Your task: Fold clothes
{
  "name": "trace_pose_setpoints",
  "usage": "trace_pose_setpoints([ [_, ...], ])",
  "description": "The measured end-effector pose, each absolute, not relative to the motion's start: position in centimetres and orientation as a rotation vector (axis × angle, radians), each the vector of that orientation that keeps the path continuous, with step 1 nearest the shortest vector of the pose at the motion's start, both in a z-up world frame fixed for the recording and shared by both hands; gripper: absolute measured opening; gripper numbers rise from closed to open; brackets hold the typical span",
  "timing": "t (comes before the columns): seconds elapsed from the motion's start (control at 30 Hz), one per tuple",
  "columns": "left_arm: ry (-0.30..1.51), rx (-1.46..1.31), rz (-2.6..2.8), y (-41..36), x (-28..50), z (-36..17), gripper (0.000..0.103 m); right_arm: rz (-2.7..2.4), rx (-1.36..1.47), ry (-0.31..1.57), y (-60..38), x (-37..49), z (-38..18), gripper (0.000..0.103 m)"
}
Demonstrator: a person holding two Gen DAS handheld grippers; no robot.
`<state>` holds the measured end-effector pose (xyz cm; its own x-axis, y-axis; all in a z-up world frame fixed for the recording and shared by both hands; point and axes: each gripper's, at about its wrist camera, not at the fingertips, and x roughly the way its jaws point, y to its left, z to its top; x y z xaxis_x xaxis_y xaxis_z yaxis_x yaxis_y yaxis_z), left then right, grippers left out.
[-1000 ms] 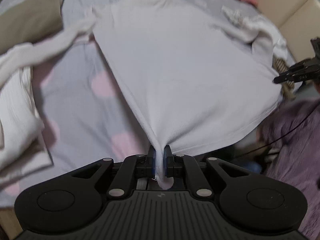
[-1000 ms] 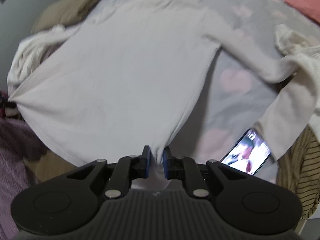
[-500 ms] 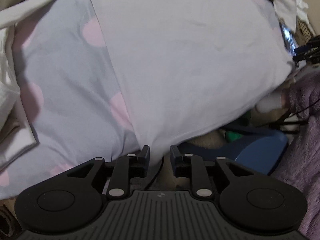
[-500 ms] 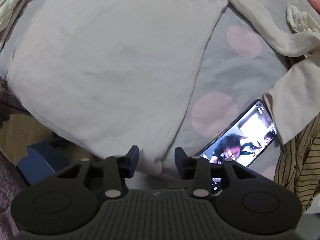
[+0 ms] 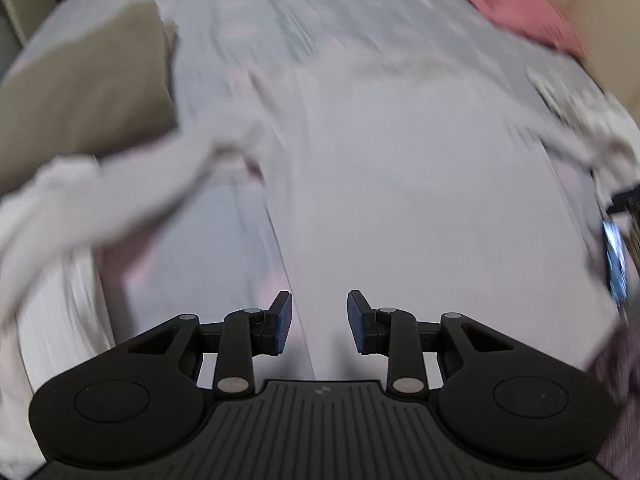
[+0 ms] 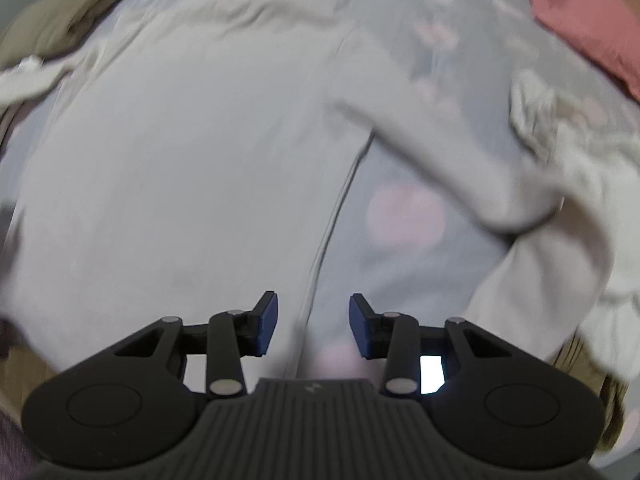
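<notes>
A white long-sleeved shirt (image 5: 420, 184) lies spread flat on the bed, body toward me, sleeves out to both sides. It also shows in the right wrist view (image 6: 180, 168). My left gripper (image 5: 319, 322) is open and empty above the shirt's lower left hem edge. My right gripper (image 6: 313, 326) is open and empty above the shirt's lower right side seam. The left sleeve (image 5: 132, 184) runs off to the left; the right sleeve (image 6: 452, 152) runs off to the right. Both views are motion-blurred.
The bed has a grey sheet with pink dots (image 6: 404, 216). A tan folded garment (image 5: 84, 88) lies at far left, a pink cloth (image 5: 516, 4) at far right, white clothes (image 6: 580, 160) at right. A lit phone (image 6: 432, 374) lies by the right gripper.
Both grippers have let go of the shirt's hem corners, opened wide and lifted back. The shirt now rests flat on the bed.
</notes>
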<state>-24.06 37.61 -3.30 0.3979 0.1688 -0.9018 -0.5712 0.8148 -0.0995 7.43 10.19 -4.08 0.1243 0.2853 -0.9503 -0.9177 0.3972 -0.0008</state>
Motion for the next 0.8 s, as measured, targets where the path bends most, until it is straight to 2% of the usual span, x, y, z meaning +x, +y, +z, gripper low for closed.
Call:
trace_pose_setpoints([
  [0.17, 0.938, -0.431, 0.528, 42.2, -19.3, -2.6, 0.029, 0.982, -0.639, 1.033, 15.0, 11.8, -4.0, 0.041],
  [0.27, 0.906, -0.409, 0.539, 44.5, -16.2, -2.9, 0.038, 0.976, -0.574, 1.007, 17.9, 14.3, -4.3, 0.041],
  [0.43, 0.886, -0.400, 0.550, 47.3, -11.1, -5.6, 0.038, 0.984, -0.490, 0.971, 23.1, 17.4, -5.1, 0.037],
  [0.63, 0.838, -0.430, 0.527, 50.0, -5.6, -8.6, 0.039, 1.014, -0.399, 0.941, 29.2, 20.0, -6.2, 0.038],
  [0.77, 0.801, -0.440, 0.531, 50.7, -2.5, -10.5, 0.050, 1.044, -0.313, 0.954, 32.6, 20.7, -7.6, 0.039],
  [0.8, 0.792, -0.439, 0.532, 50.7, -1.9, -10.9, 0.050, 1.050, -0.289, 0.964, 33.4, 20.9, -7.9, 0.039],
])
